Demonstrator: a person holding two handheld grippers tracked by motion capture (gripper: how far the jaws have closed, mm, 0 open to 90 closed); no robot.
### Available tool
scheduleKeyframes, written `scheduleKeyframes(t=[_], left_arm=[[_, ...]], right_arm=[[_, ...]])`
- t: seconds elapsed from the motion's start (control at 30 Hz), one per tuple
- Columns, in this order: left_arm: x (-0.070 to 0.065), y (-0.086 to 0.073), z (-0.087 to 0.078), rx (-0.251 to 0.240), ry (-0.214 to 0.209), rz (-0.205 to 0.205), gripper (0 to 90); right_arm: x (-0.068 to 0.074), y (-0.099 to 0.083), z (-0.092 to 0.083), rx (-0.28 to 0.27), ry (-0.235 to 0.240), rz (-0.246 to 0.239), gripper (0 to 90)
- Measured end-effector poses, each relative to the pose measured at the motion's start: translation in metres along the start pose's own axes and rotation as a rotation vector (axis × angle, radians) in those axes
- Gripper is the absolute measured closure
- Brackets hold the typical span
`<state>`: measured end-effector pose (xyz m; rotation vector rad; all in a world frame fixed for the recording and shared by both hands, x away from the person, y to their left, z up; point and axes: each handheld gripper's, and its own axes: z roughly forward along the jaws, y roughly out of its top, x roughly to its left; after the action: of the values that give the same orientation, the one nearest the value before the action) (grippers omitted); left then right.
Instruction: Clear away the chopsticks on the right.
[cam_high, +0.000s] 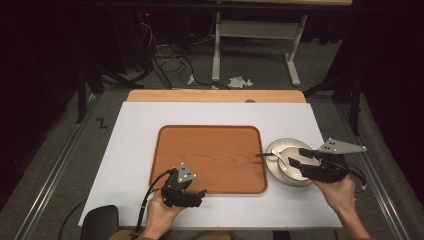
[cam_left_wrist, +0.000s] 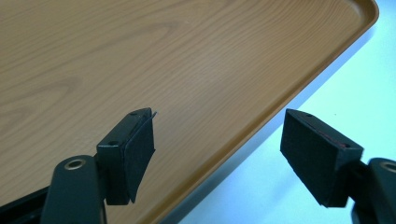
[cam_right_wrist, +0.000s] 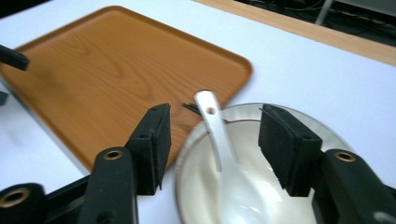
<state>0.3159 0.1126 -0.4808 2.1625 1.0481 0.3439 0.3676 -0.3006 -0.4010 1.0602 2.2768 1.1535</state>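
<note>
Left tongs (cam_high: 200, 194) spread at lower centre over wooden tray (cam_high: 210, 150) edge; right tongs (cam_high: 295, 161) spread above white spoon (cam_right_wrist: 219, 144) lying in bowl (cam_high: 280, 150), right of tray on desk (cam_high: 135, 150)

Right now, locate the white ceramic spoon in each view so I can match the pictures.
High view: white ceramic spoon lies in the white bowl, right of the wooden tray.
Left gripper view: not in it.
Right gripper view: bottom centre, handle pointing toward the tray.
Shared landmark: the wooden tray.

bowl (cam_right_wrist: 299, 126) near rim cut off; spoon (cam_right_wrist: 219, 144) blurred
</note>
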Motion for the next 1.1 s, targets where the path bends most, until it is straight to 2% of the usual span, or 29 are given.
scheduleKeyframes(t=[0.1, 0.33, 0.4, 0.5, 0.63, 0.83, 1.1], left_arm=[[0.0, 0.0, -0.001, -0.008, 0.003, 0.001, 26.2], [0.0, 0.0, -0.001, -0.017, 0.01, -0.006, 26.3], [0.0, 0.0, -0.001, -0.014, 0.01, -0.004, 26.3], [0.0, -0.001, 0.0, -0.01, 0.011, -0.009, 26.3], [0.0, -0.002, -0.001, -0.01, 0.013, -0.011, 26.3], [0.002, -0.005, -0.004, -0.009, 0.021, -0.025, 26.3], [0.003, -0.009, -0.006, -0.003, 0.032, -0.041, 26.3]], right_arm=[[-0.013, 0.002, -0.004, 0.029, -0.034, 0.005, 48.6], [-0.051, -0.002, -0.002, 0.084, -0.067, 0.057, 54.3], [-0.06, -0.004, -0.001, 0.108, -0.094, 0.038, 58.9], [-0.071, -0.007, 0.003, 0.142, -0.121, 0.037, 63.8], [-0.081, -0.009, 0.012, 0.187, -0.146, 0.016, 65.3], [-0.098, -0.012, 0.027, 0.242, -0.164, 0.03, 65.4], [-0.109, -0.017, 0.045, 0.314, -0.171, -0.008, 68.0]])
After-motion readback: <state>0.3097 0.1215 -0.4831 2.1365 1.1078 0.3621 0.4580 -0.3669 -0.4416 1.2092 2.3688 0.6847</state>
